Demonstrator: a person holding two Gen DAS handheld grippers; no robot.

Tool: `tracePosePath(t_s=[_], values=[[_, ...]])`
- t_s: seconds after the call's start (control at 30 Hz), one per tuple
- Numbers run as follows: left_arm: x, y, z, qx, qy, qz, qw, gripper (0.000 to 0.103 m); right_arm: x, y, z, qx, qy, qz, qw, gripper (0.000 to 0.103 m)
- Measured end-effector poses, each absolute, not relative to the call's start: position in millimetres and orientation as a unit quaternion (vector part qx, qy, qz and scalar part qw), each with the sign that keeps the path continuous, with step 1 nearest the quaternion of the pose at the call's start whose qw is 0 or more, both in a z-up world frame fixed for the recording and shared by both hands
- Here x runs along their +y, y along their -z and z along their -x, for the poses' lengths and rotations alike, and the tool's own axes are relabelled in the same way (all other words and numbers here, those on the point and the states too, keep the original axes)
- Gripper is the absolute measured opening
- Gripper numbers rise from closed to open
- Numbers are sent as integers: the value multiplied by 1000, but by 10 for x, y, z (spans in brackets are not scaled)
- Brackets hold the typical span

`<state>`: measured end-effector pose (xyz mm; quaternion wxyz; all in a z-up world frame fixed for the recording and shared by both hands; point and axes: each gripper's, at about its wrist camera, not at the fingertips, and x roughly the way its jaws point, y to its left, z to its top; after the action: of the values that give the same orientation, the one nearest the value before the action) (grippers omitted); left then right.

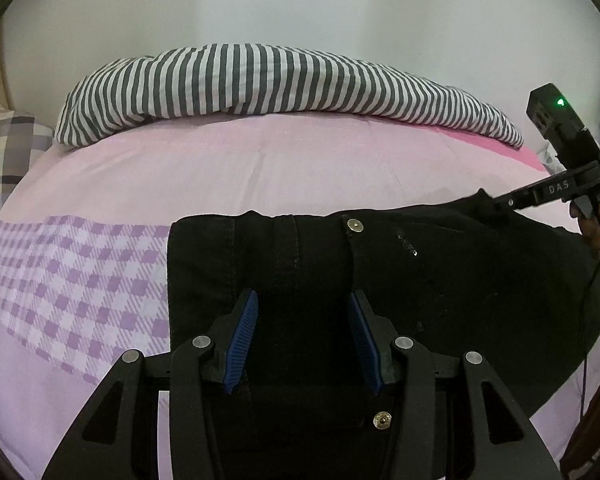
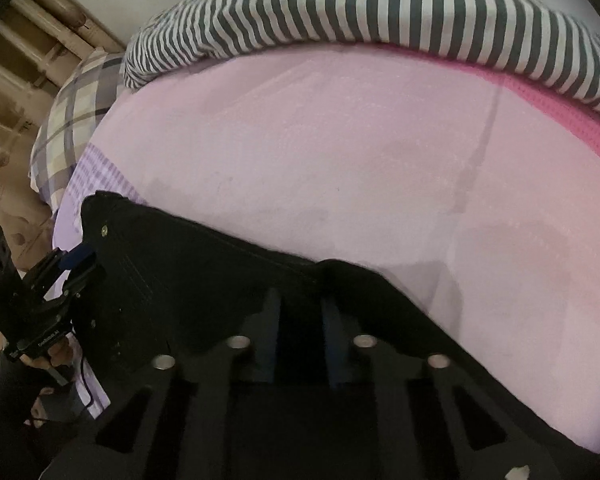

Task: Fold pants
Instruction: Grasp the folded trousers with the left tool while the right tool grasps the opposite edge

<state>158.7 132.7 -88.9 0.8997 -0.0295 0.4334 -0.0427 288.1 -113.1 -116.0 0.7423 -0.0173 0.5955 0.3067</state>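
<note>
Black pants lie flat on the pink bed sheet, waistband with a metal button toward the far side. My left gripper hovers over the waist area, its blue pads well apart and pressing on nothing. At the right edge, my right gripper pinches the pants' far corner, raising a small peak of cloth. In the right wrist view the right gripper has its fingers close together with black cloth between them. The pants run left to the left gripper.
A grey and white striped duvet is bunched along the far side of the bed against the wall. A plaid pillow lies at the left, by a wooden headboard. A purple checked band crosses the sheet.
</note>
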Motion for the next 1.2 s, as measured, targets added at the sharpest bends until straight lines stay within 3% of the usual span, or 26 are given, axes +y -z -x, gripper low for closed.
tracePosePath(t_s=[0.3, 0.57, 0.83, 0.9, 0.97, 1.2], values=[[1337, 912, -1572, 430, 44, 26, 901, 48, -1116, 1262, -3061, 580, -289, -4, 762, 10], [1347, 931, -1584, 433, 39, 29, 900, 48, -1192, 1097, -3049, 570, -276, -8, 774, 31], [1319, 940, -1579, 432, 33, 22, 901, 48, -1217, 1158, -2947, 580, -282, 47, 763, 35], [1310, 942, -1581, 432, 32, 19, 901, 48, -1215, 1156, -2933, 575, -284, 53, 766, 32], [1301, 943, -1576, 431, 30, 16, 902, 48, -1207, 1130, -2917, 565, -290, 57, 770, 9], [1263, 944, -1577, 431, 18, 6, 902, 49, -1185, 1149, -2943, 552, -255, 64, 791, 7]])
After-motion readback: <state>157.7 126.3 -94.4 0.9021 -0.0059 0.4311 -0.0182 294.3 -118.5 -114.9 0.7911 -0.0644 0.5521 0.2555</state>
